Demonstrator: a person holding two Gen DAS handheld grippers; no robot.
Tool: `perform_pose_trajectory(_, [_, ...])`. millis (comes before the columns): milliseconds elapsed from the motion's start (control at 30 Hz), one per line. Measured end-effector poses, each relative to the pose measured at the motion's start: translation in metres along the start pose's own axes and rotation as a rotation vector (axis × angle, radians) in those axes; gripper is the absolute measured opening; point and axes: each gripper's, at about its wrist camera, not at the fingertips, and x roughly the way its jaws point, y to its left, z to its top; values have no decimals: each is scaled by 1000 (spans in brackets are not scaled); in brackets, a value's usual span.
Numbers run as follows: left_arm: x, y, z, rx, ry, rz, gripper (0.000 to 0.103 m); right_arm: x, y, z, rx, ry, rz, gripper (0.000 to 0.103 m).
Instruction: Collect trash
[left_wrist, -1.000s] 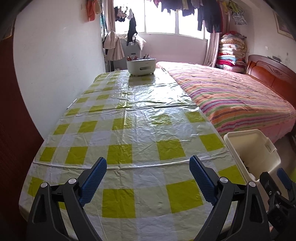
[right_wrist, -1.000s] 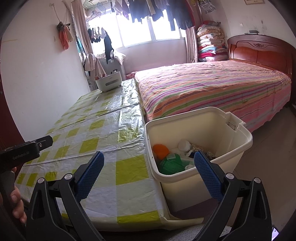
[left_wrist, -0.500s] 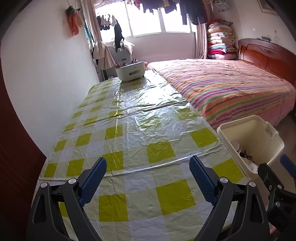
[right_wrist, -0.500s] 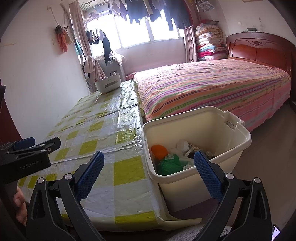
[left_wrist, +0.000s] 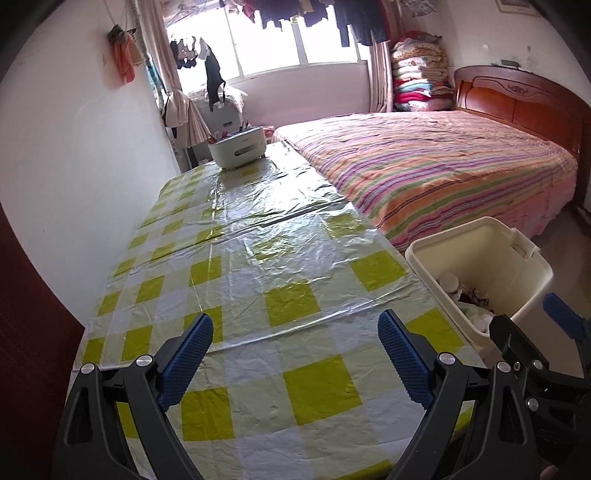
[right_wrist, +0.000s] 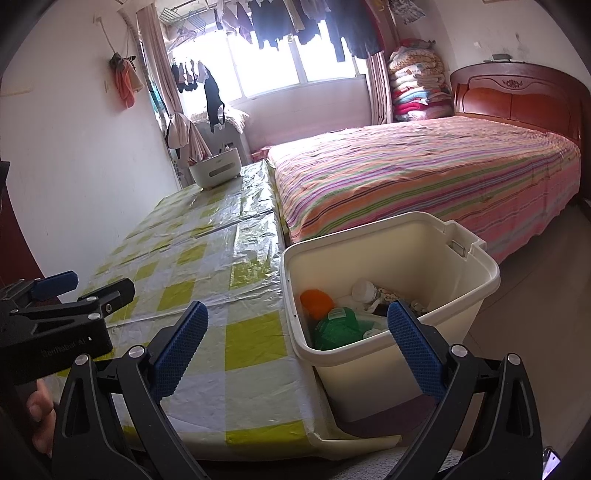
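1. We see the left hand-held gripper (left_wrist: 295, 354) pulled back and raised since a second ago, so more of the checked tabletop (left_wrist: 258, 266) and room shows; its blue pads stand wide apart, holding nothing.
2. The right hand-held gripper (right_wrist: 297, 338) has barely shifted; its jaws are also spread and empty, just before the bin.
3. The cream bin (right_wrist: 476, 291) stands on the floor against the tabletop's right edge, beside the striped bed (right_wrist: 424, 173).
4. The trash lies in the bin: an orange piece (right_wrist: 316, 301), a crumpled green wrapper (right_wrist: 338, 326), a white bottle (right_wrist: 364, 290).
5. At the far end sits a white caddy (left_wrist: 238, 147).
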Motion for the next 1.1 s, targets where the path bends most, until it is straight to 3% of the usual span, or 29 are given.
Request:
perform_pose_trajectory(833, [-3, -16, -3, 63, -11, 17, 88, -1, -3, 0, 3, -2, 2, 96])
perform_pose_trajectory(1100, [-11, -20, -4, 88, -82, 44, 88, -3, -2, 1, 7, -4, 0, 96])
